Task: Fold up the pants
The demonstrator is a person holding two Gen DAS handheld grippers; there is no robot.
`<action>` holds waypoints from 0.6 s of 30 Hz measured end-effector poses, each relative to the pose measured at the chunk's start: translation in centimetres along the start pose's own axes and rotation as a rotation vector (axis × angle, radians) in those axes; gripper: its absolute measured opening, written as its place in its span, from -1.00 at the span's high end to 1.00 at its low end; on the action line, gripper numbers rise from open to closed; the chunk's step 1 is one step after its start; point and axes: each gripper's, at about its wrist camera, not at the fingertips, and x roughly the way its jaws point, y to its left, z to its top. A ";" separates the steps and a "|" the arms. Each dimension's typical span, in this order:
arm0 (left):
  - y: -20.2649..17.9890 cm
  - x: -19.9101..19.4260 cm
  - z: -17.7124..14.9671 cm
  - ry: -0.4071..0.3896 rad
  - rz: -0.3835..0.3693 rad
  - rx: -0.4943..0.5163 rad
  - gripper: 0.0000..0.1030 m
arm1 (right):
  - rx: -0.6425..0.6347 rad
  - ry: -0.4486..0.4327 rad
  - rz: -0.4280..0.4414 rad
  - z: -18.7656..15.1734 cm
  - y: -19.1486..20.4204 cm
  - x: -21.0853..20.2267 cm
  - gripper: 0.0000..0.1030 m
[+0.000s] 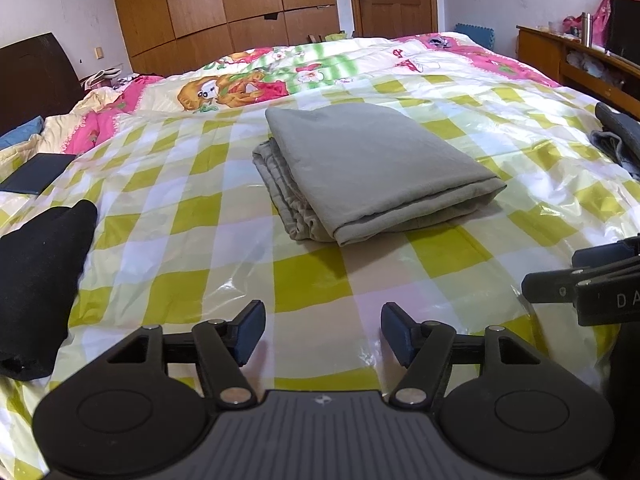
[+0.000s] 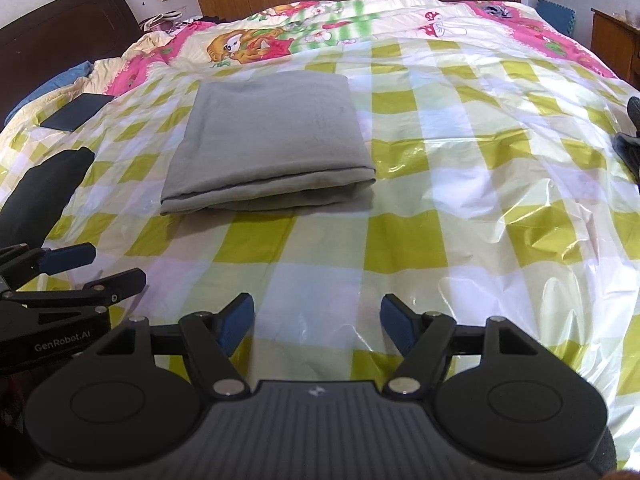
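The grey-green pants [image 1: 368, 168] lie folded into a thick rectangle on the green-and-white checked plastic sheet [image 1: 200, 248] that covers the bed. In the right wrist view the pants [image 2: 268, 140] sit left of centre, folded edge toward me. My left gripper [image 1: 323, 332] hovers over the sheet in front of the pants, jaws wide apart with nothing between them. My right gripper [image 2: 317, 326] is likewise open and empty, apart from the pants. Each gripper shows at the edge of the other's view: the right one [image 1: 580, 280] and the left one [image 2: 76, 268].
A black garment [image 1: 40, 280] lies at the left of the sheet, a dark flat rectangle [image 1: 36, 176] beyond it. Dark clothing [image 1: 616, 140] sits at the right edge. A cartoon-print quilt [image 1: 248, 80], wardrobe [image 1: 224, 4], door and wooden shelf [image 1: 576, 56] lie behind.
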 end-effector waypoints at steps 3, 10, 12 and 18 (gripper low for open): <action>0.2 0.1 -0.1 -0.001 0.008 -0.012 -0.58 | 0.000 -0.001 0.001 -0.1 0.1 -0.1 -0.39; 0.3 0.0 -0.2 -0.005 0.018 -0.023 -0.73 | -0.009 -0.005 0.007 -0.6 0.6 -0.6 -0.40; 0.4 0.0 -0.2 -0.009 0.021 -0.028 -0.76 | -0.012 -0.005 0.009 -0.7 0.8 -0.7 -0.40; 0.5 0.1 -0.2 -0.001 0.015 -0.040 -0.84 | -0.020 -0.012 0.011 -0.9 1.2 -1.0 -0.40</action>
